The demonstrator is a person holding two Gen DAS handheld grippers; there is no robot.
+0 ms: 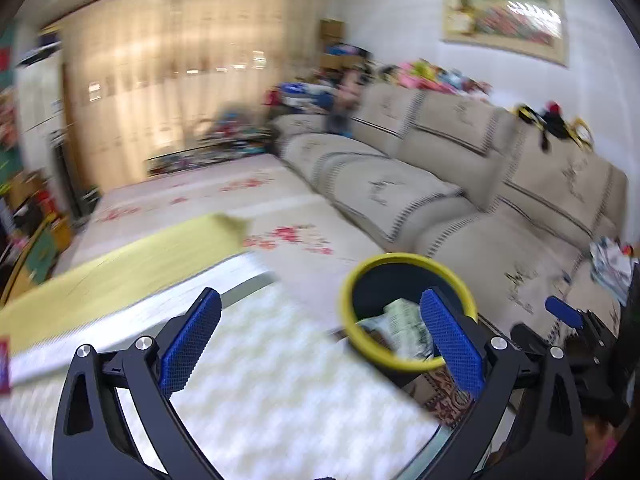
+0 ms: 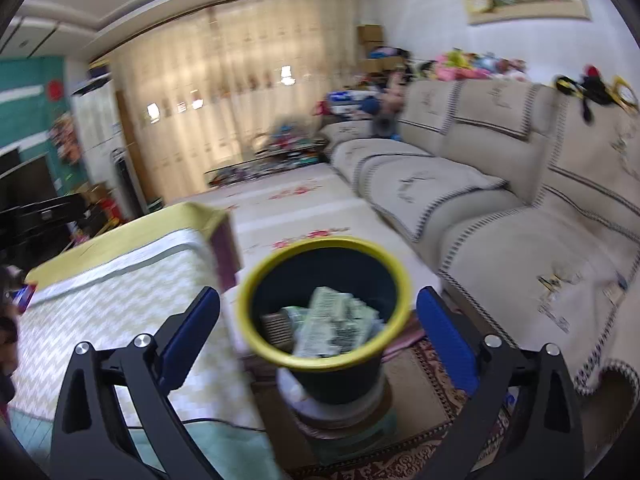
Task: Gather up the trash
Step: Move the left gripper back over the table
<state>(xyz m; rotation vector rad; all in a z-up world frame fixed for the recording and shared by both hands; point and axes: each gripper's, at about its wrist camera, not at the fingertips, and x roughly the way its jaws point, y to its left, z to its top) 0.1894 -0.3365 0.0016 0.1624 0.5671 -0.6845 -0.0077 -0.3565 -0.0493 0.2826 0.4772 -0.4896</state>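
Both of our tools stand spread and empty: the left gripper (image 1: 320, 336) over the table (image 1: 280, 380) at its corner, the right gripper (image 2: 318, 338) framing the yellow-rimmed bin (image 2: 256, 344) on the floor beside that corner. We judge the drop finished; withdraw level, clear of the rim. Inside lie crumpled printed wrappers (image 2: 340, 320).

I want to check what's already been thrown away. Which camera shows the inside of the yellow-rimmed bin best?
The right wrist view: the bin sits centred between open fingers, its whole rim and the crumpled paper inside visible. In the left wrist view the bin is off-centre and partly hidden by a blue finger.
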